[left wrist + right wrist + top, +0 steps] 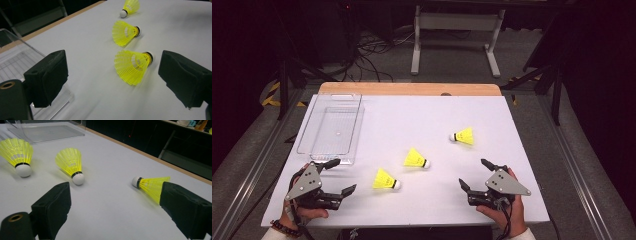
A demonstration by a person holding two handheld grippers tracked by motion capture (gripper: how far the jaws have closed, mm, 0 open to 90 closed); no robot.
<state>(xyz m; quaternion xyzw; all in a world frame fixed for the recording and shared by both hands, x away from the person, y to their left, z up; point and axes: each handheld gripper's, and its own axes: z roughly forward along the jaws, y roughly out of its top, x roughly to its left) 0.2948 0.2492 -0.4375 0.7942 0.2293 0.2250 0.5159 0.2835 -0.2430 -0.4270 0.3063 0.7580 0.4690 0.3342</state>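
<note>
Three yellow shuttlecocks with white cork tips lie on their sides on the white table (422, 200). The nearest shuttlecock (386, 180) (132, 65) (18, 152) lies just right of my left gripper (339, 176) (113, 75), which stands open and apart from it. The middle shuttlecock (416, 158) (124, 32) (71, 163) rests near the table's centre. The far shuttlecock (462, 136) (130, 6) (151, 184) lies beyond my right gripper (475, 174) (117, 205), whose jaws are open with nothing between them. Both grippers sit low near the front edge.
A clear plastic tray (332, 127) (15, 62) (45, 131) stands at the left side of the table, just beyond the left gripper, with nothing in it. A wooden strip (412, 89) runs along the far edge. Cables and a stand's legs lie on the floor behind.
</note>
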